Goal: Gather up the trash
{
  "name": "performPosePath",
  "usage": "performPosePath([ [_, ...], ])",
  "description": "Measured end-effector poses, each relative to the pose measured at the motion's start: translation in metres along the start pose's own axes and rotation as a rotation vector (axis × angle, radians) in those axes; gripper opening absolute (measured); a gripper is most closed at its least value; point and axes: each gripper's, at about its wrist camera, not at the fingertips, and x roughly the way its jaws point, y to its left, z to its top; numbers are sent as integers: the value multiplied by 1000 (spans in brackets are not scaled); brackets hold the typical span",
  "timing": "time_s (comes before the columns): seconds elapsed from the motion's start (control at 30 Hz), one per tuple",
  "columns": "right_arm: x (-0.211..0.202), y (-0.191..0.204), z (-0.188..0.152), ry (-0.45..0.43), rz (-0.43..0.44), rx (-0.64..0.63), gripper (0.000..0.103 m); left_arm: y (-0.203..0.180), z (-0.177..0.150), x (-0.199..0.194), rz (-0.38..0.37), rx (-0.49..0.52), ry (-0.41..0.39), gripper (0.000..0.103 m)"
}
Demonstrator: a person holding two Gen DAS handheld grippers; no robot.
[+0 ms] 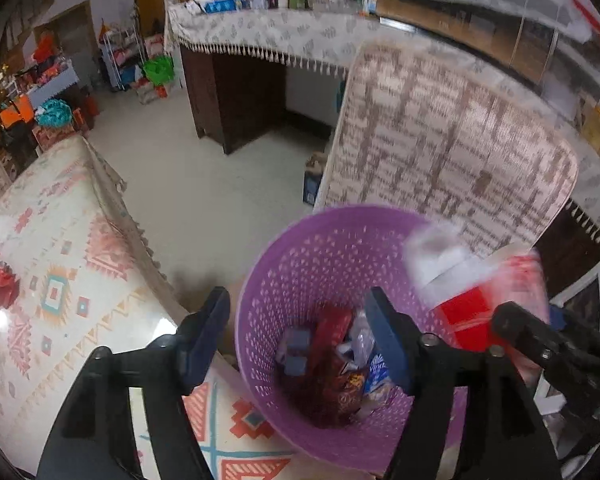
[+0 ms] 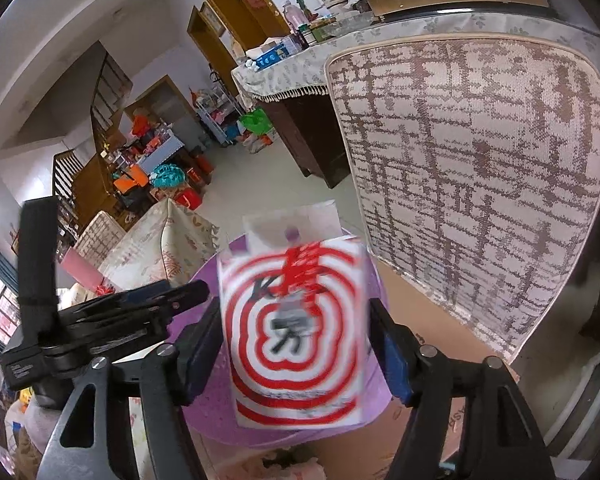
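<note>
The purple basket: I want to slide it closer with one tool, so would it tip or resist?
The purple basket looks like thin perforated plastic, so probably light and slightly flexible. It holds only a few wrappers at the bottom, adding little weight. It narrows towards its base, so a push near the rim may tip it; pushing low seems safer.

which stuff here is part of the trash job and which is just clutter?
Job:
- purple basket, wrappers already inside
- red-and-white packet, blurred, between the right gripper fingers above the basket
- red crumpled wrapper on the patterned table
- left gripper, open over the basket

Clutter:
- woven chair back
- sideboard with bottles and boxes
</note>
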Motion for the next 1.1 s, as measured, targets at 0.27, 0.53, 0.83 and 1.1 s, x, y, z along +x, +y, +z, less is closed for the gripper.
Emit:
performPosePath([
  [0.27, -15, -2, -6, -27, 1, 34, 79, 10, -16, -47, -11, -24, -56, 71],
  [0.53, -48, 2, -30, -126, -32, 33, 90, 13, -58, -109, 52, -45, -167, 77],
  [0.83, -79, 26, -67, -140, 6, 16, 93, 16, -112, -186, 193, -84, -366, 95],
  [1.1, -97, 49, -105, -139, -58, -67, 94, 22, -151, -218, 326, -137, -409, 98],
])
